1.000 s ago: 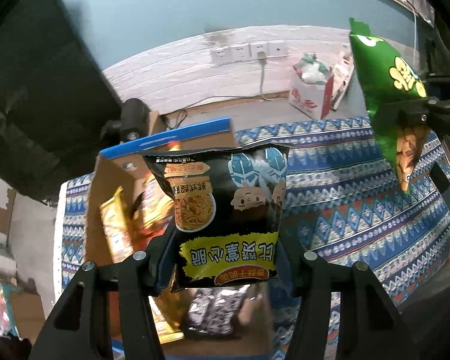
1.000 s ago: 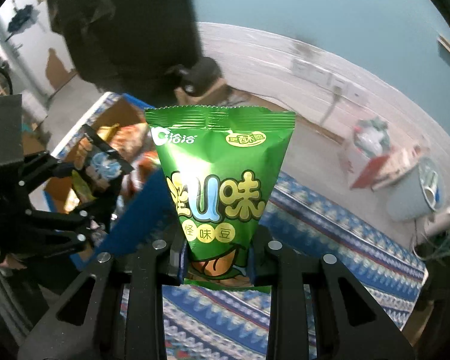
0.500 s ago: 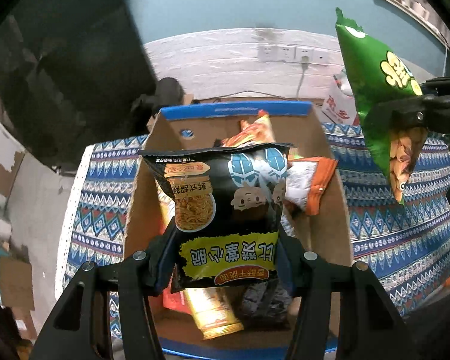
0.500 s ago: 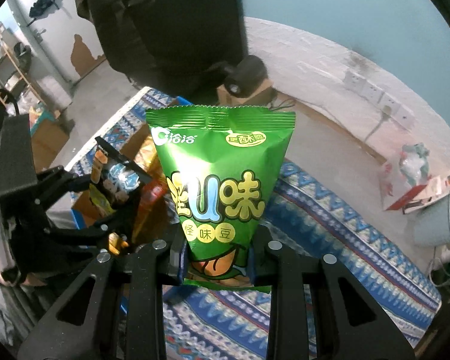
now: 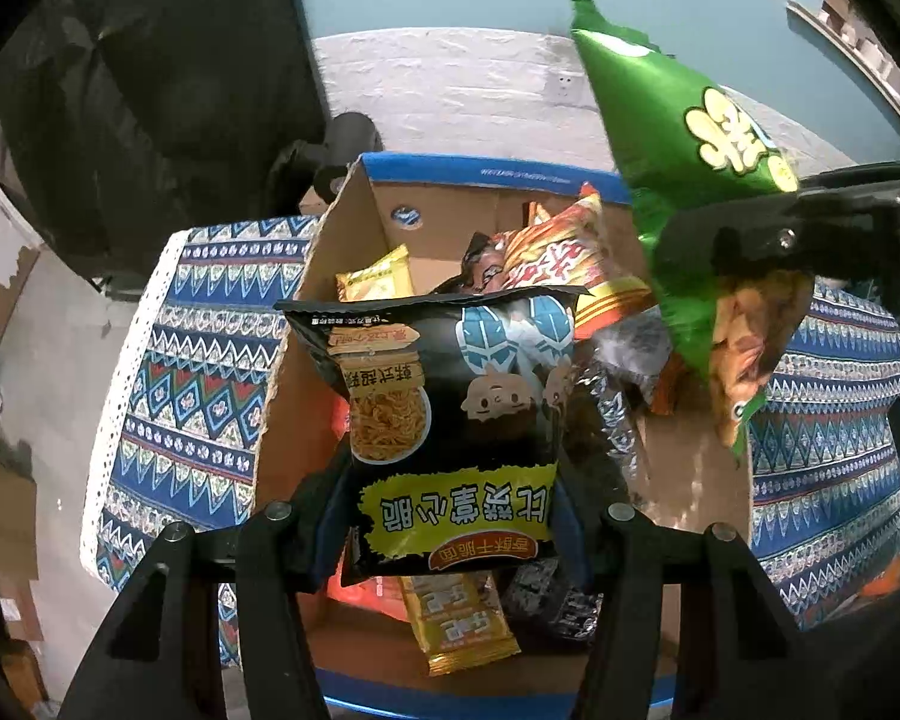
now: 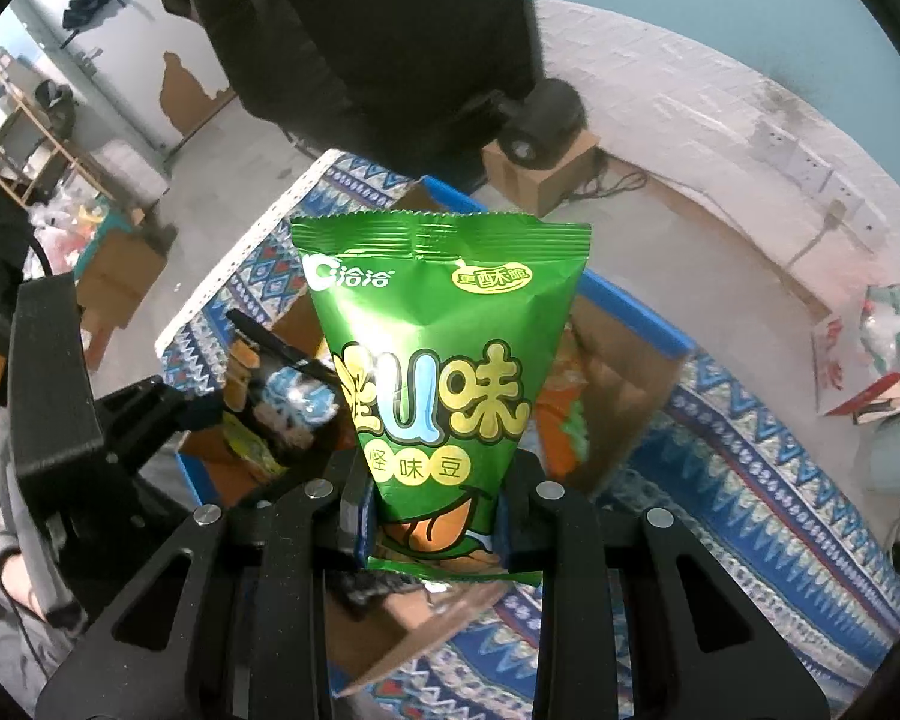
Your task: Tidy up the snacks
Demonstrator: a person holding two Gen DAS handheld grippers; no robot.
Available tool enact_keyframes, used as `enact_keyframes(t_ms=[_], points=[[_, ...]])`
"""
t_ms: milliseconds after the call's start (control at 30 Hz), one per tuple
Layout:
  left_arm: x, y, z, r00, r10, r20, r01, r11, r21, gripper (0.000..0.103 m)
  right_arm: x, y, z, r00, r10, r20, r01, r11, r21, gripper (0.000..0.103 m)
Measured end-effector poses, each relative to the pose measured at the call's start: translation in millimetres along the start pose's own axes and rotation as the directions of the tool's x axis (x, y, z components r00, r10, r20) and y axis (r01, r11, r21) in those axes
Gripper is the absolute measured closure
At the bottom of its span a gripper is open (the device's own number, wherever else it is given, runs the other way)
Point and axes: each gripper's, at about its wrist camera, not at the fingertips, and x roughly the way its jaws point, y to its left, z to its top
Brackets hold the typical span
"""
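Observation:
My left gripper point(image 5: 450, 516) is shut on a black noodle-snack bag point(image 5: 450, 420), held upside down over an open cardboard box point(image 5: 450, 204) with a blue rim. Several snack packs lie inside the box, among them a yellow pack point(image 5: 459, 624) and an orange-red bag point(image 5: 570, 264). My right gripper point(image 6: 435, 516) is shut on the lower end of a green bean-snack bag point(image 6: 438, 360), which stands upright between the pads. In the left wrist view the green bag point(image 5: 684, 180) hangs over the box's right side. The black bag point(image 6: 282, 384) shows at the left of the right wrist view.
The box point(image 6: 630, 324) sits on a blue patterned cloth point(image 5: 186, 372) that covers the table. A dark cloth-covered shape point(image 6: 360, 30) and a small cardboard box with a round black device point(image 6: 540, 144) stand behind it. A white brick wall with sockets point(image 6: 810, 180) runs beyond.
Both grippers have moved with their bags toward the box. The box has come from the left to the middle of the left wrist view, and the green bag has drawn in over its right side.

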Motion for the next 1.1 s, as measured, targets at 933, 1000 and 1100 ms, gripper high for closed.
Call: enact_keyframes(t_ms=[933, 1000, 1100], points=[[-59.7, 9.0, -11.9, 0.986, 0.072, 0.149, -0.073, 0.997, 0.006, 0.014, -47.2, 15.3, -29.2, 0.966, -0.201, 0.164, 0.187, 0.977, 0.098, 0.026], [-61.7, 8.9, -12.9, 0.987, 0.06, 0.148, -0.061, 0.998, 0.003, 0.013, -51.9, 18.0, -33.8, 0.956, -0.233, 0.179, 0.218, 0.971, 0.096, 0.026], [-63.3, 6.9, -13.0, 0.988, 0.064, 0.142, -0.066, 0.998, 0.009, 0.013, -58.5, 21.3, -40.1, 0.943, -0.264, 0.204, 0.248, 0.964, 0.098, 0.025]])
